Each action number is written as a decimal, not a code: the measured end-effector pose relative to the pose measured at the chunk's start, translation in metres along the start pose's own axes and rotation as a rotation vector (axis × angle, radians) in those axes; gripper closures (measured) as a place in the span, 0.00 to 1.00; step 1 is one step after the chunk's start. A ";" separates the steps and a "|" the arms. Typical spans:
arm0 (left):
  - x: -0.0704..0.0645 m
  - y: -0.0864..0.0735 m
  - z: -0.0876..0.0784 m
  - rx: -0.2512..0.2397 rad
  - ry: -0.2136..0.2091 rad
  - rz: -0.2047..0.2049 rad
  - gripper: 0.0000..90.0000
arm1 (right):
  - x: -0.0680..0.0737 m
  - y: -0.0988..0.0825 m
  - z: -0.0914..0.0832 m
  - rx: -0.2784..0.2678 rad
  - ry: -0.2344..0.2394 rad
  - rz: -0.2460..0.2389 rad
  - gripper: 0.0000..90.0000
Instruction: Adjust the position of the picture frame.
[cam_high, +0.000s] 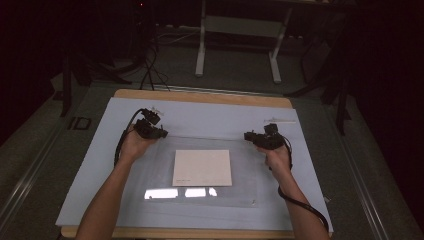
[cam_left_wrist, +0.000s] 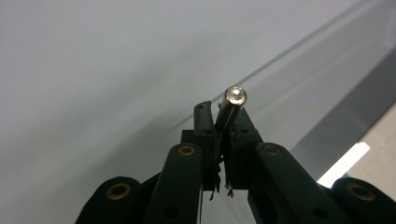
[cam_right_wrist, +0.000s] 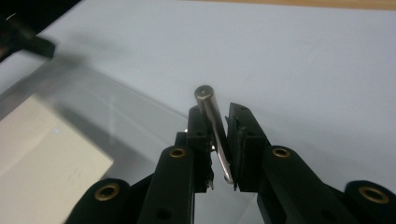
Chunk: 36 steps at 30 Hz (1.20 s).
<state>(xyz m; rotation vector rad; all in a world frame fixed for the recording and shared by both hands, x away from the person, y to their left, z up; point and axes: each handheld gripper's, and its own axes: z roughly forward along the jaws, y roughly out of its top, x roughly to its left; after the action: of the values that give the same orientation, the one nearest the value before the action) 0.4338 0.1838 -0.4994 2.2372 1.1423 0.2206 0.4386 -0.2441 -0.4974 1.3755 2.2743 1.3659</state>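
Clear sheet (cam_high: 150, 172) — cream card (cam_high: 202, 167) under, glare strip.

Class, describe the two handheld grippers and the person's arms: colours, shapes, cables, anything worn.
Both the left gripper and right gripper are black, with two flat jaws on linked arms joined by brass-ringed pivots. A black cable trails from the right one; another loops from the left. The forearms are bare, no sleeves showing.

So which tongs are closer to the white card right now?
Left, though only slightly. The left tongs sit just beyond the white card's far left corner; the right tongs sit off its far right corner, a bit farther out. Each grips a small metal pin.
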 end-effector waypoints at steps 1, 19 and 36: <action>-0.001 -0.004 0.004 0.008 0.007 -0.002 0.95 | -0.004 0.002 0.007 0.008 -0.020 0.012 0.88; -0.008 -0.018 0.014 -0.088 0.105 -0.075 0.94 | -0.004 -0.020 0.027 0.020 -0.079 0.013 0.88; -0.011 -0.043 0.017 -0.305 0.103 -0.134 0.91 | -0.010 -0.030 0.029 -0.015 -0.043 0.046 0.87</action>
<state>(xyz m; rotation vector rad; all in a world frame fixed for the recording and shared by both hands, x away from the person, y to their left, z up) 0.4045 0.1865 -0.5368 1.8937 1.2175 0.4291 0.4413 -0.2387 -0.5398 1.4461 2.2145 1.3507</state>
